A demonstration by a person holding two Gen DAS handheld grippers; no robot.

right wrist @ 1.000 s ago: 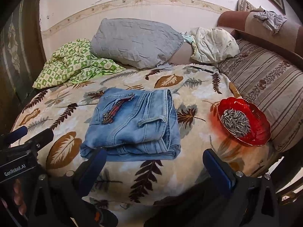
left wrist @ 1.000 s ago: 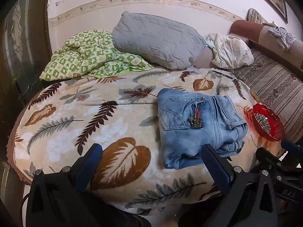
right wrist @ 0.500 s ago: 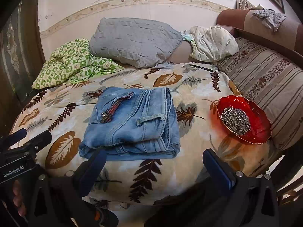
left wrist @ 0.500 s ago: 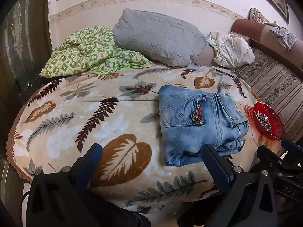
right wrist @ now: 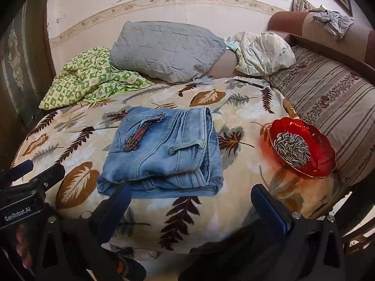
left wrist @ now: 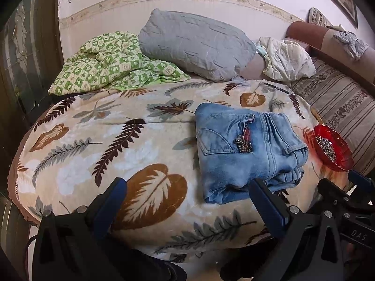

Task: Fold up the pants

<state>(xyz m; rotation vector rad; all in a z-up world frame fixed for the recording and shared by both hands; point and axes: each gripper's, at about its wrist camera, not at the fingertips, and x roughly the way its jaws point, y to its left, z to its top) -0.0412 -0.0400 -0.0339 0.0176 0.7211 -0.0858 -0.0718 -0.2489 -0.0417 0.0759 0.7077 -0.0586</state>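
The light blue jeans (left wrist: 246, 149) lie folded into a compact stack on the leaf-patterned blanket (left wrist: 98, 145); in the right wrist view the jeans (right wrist: 164, 152) sit left of centre. My left gripper (left wrist: 187, 201) is open and empty, held near the bed's front edge, left of the jeans. My right gripper (right wrist: 189, 203) is open and empty, just in front of the jeans. Neither touches the fabric. The right gripper also shows at the left wrist view's lower right (left wrist: 346, 201).
A red glass bowl of sunflower seeds (right wrist: 302, 149) sits right of the jeans. A grey pillow (right wrist: 164, 49), a green checked quilt (right wrist: 91, 77) and a white bundle (right wrist: 264, 53) lie at the back. A striped sofa cushion (right wrist: 332, 98) is right. A pen (right wrist: 248, 83) lies behind.
Both grippers have drawn back a little from the bed and risen slightly; the jeans look slightly farther off. The jeans have not moved.
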